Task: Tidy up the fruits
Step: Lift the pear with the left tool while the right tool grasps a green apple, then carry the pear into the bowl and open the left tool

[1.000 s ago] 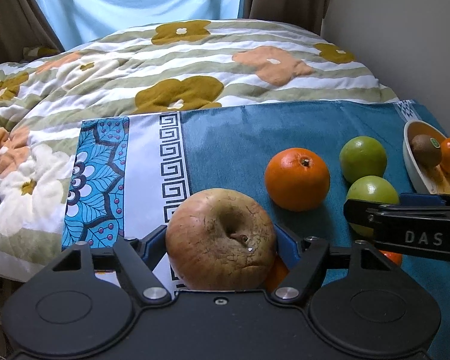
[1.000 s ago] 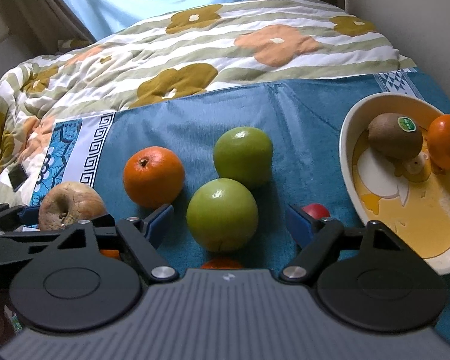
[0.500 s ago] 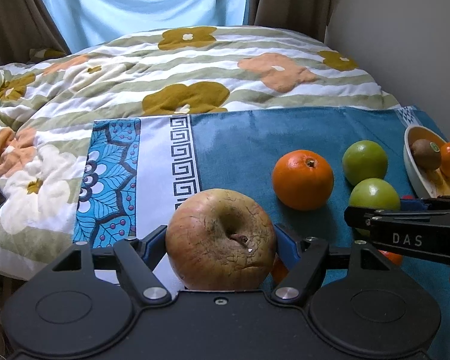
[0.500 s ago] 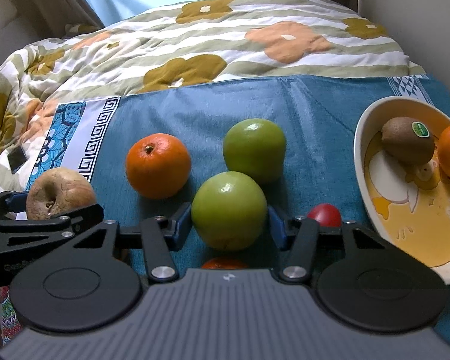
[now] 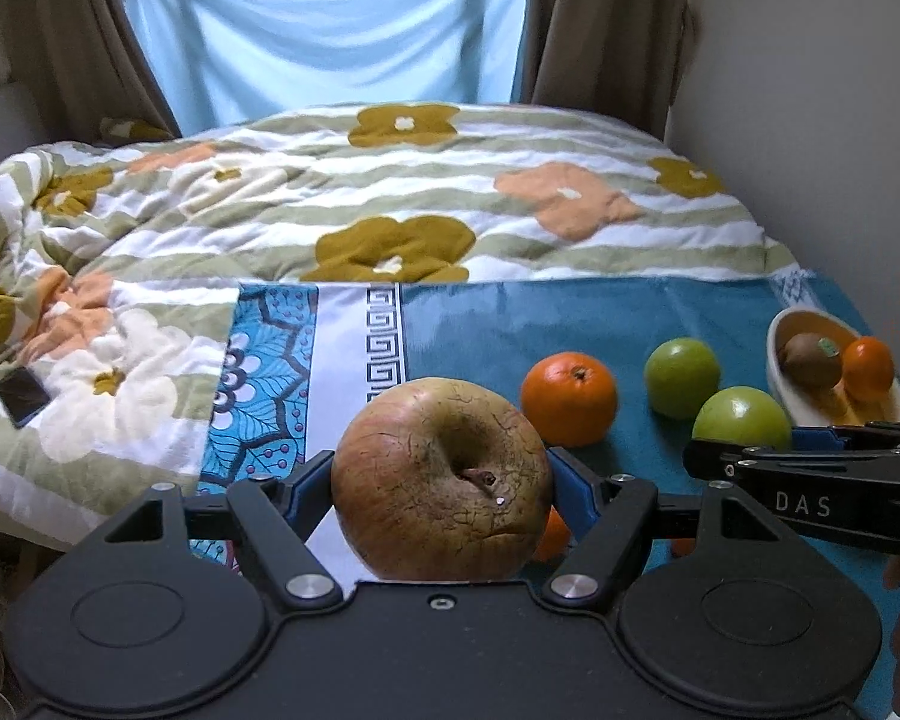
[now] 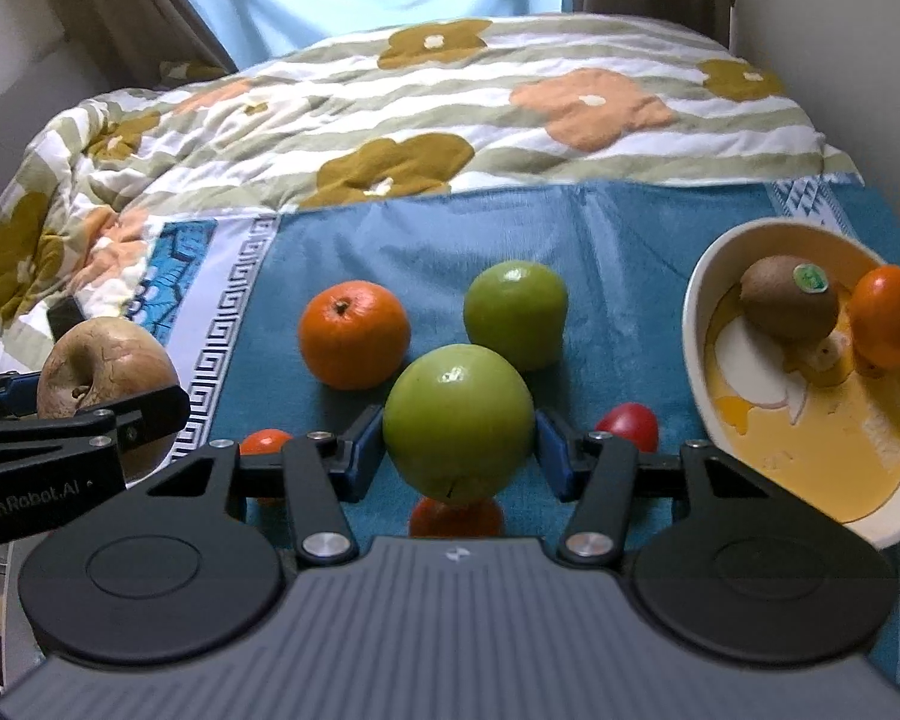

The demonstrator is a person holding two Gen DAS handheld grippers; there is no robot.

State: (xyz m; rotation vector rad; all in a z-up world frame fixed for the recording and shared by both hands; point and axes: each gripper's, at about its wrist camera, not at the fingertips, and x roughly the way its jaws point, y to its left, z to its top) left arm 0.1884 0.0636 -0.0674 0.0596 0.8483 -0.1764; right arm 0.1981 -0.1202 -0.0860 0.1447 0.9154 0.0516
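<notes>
We grip 2 fruits above the teal cloth (image 6: 600, 252).

From the left, our left gripper (image 5: 441, 483) pinches the wrinkled brown apple (image 5: 441, 480) between its blue pads. An orange (image 6: 354, 333) and a green apple (image 6: 516, 312) lie on the cloth just beyond. Our right gripper (image 6: 459, 450) clamps the nearer green apple (image 6: 459, 420), its jaws having just been closing around it. A red fruit (image 6: 627, 426) sits beside that gripper, and at far right the bowl (image 6: 699, 324) holds 1 kiwi (image 6: 789, 297) and 1 small orange (image 6: 891, 315).
</notes>
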